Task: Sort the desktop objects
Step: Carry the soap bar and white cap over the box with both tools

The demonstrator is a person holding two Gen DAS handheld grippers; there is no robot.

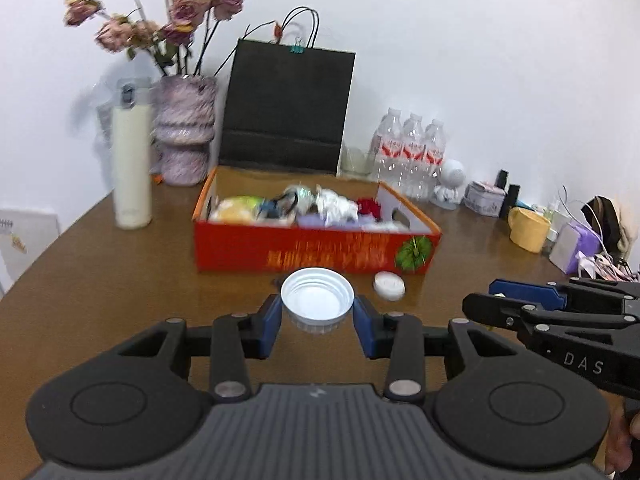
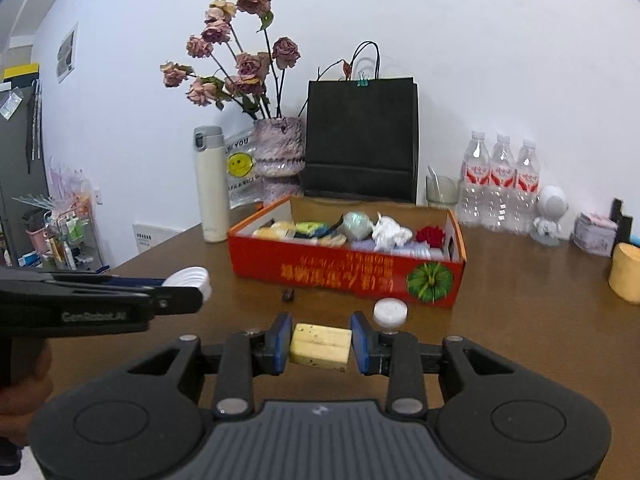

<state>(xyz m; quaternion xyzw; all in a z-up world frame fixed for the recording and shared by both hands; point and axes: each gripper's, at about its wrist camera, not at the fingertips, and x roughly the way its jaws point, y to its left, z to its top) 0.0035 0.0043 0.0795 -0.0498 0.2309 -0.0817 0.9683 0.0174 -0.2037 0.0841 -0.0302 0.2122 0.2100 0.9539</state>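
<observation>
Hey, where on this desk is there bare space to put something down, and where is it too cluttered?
Bare wood lies left of the red box, in front of the white flask, and right of the box toward the yellow mug. Just before the box sit a small white cap and a dark crumb. The back wall and right corner are crowded.

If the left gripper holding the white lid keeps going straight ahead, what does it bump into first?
Probably the front wall of the red box, straight ahead of the left gripper and its white lid. Depth is hard to judge.

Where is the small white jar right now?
The small white jar stands on the table before the red box, beyond the right gripper; the left wrist view shows it right of the lid.
</observation>
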